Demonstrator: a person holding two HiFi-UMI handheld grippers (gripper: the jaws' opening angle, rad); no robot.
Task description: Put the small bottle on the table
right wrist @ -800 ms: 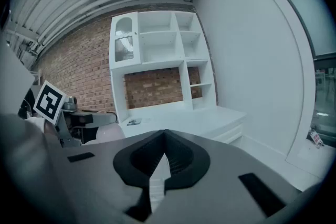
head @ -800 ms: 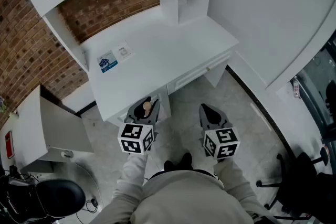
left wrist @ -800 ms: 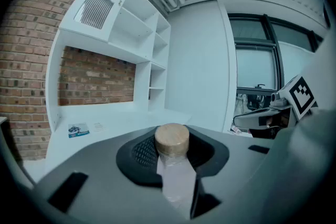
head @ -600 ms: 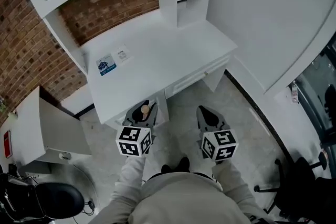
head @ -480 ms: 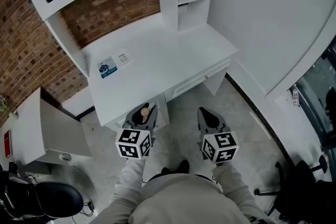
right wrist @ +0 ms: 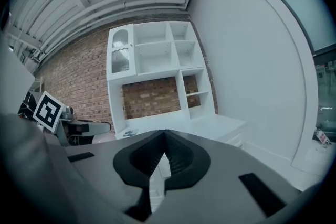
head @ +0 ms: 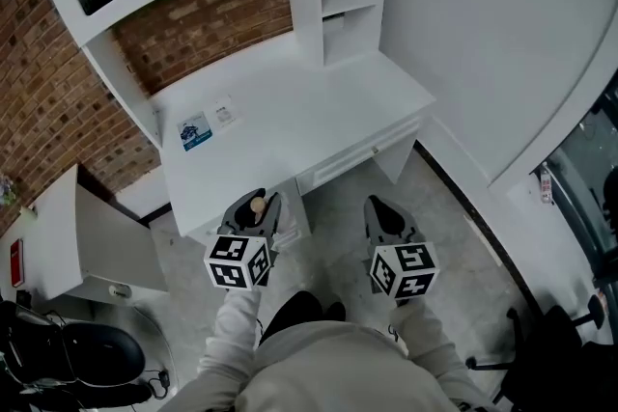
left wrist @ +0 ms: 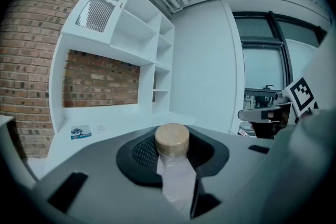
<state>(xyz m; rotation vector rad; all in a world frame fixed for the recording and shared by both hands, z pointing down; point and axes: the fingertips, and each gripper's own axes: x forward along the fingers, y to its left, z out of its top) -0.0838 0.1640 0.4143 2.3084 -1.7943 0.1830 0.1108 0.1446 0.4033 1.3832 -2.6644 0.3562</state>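
A small clear bottle (left wrist: 175, 176) with a cork stopper (head: 257, 204) stands between the jaws of my left gripper (head: 252, 208), which is shut on it. That gripper hangs over the floor at the front edge of the white table (head: 290, 106), stopper end pointing at the tabletop. In the left gripper view the table (left wrist: 113, 122) lies just ahead and slightly below. My right gripper (head: 381, 208) is held beside it over the floor, its jaws shut with nothing between them, as the right gripper view (right wrist: 163, 137) also shows.
Two small printed cards (head: 196, 131) lie on the table's left part. A white shelf unit (head: 323, 0) rises at the back against a brick wall. A drawer knob (head: 375, 150) faces me. A white cabinet (head: 92, 236) stands left, black chairs (head: 82, 371) at lower left and right.
The left gripper with the bottle has drifted a little left and closer to the table's front edge. The right gripper has stayed about where it was.
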